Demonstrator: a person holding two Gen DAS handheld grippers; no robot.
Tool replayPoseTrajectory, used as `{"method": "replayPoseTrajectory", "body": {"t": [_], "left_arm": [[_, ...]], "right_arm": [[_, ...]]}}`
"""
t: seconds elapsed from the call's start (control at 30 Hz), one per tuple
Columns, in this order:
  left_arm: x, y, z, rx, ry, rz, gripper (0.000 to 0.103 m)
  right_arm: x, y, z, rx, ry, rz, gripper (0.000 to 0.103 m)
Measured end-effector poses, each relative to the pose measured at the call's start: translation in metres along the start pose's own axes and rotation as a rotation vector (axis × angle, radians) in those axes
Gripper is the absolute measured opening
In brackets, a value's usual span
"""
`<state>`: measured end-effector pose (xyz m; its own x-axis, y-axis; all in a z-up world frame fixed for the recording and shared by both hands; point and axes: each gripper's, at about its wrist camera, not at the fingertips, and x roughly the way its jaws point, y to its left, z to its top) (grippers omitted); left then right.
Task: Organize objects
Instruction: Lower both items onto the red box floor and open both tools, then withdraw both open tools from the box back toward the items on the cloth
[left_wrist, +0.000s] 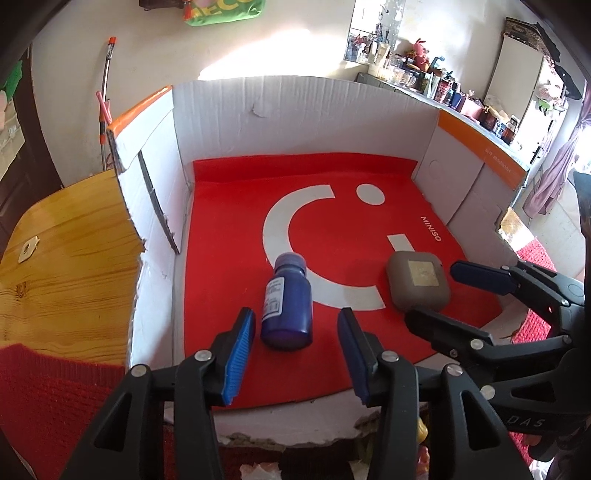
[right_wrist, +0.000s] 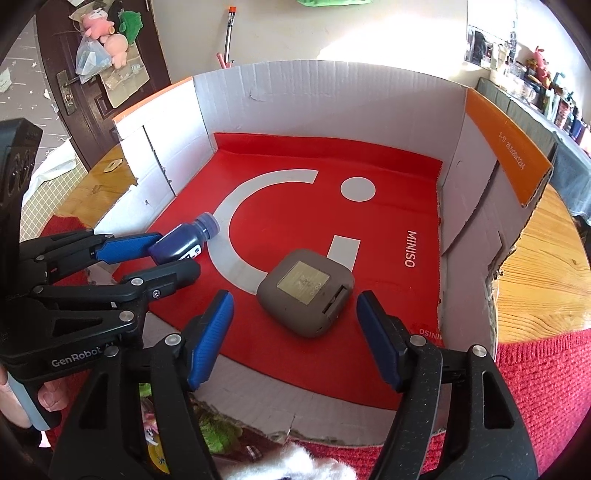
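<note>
- cardboard box (left_wrist: 295, 110), light and floppy-walled, fills mid-frame; its red liner (left_wrist: 332, 177) reads "miniso".
- grey square case (right_wrist: 306, 291), lower centre: looks rigid and smooth; take it by its flat sides. right gripper (right_wrist: 295, 332) fingers apart around it, not touching.
- purple bottle (left_wrist: 286, 302), lying down: probably light and prone to rolling; label unreadable. left gripper (left_wrist: 297, 354) apart, "genrobot" on its body.

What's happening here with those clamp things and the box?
A person holds a two-fingered tool in each hand over a cardboard box lined with a red bag. The left tool stands open around a small blue bottle lying on its side; its fingers do not touch it. The right tool stands open around a grey-brown square case, also clear of it. Both things rest inside the box.
</note>
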<state>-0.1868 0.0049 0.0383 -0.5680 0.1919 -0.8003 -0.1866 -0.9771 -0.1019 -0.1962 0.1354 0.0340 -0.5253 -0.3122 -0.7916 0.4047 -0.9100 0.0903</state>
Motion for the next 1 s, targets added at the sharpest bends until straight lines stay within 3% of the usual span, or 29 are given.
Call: {"method": "replayPoseTrajectory", "body": {"t": [0.27,0.4,0.77,1.0], "left_arm": [[-0.013,-0.002,-0.005,0.002,-0.026,0.001,0.052],[-0.022,-0.002,-0.007,0.008,-0.056,0.028,0.064],[-0.044,-0.007,-0.016,0.026,-0.106,0.054,0.074],[-0.057,-0.009,-0.026,0.027,-0.137,0.078,0.086]], "right_arm": [[-0.008,0.003,-0.003,-0.009,-0.016,0.006,0.075],[-0.016,0.004,-0.005,-0.008,-0.038,0.003,0.08],[-0.041,0.01,-0.014,-0.017,-0.096,-0.011,0.082],[-0.057,0.016,-0.022,-0.035,-0.139,-0.035,0.089]]}}
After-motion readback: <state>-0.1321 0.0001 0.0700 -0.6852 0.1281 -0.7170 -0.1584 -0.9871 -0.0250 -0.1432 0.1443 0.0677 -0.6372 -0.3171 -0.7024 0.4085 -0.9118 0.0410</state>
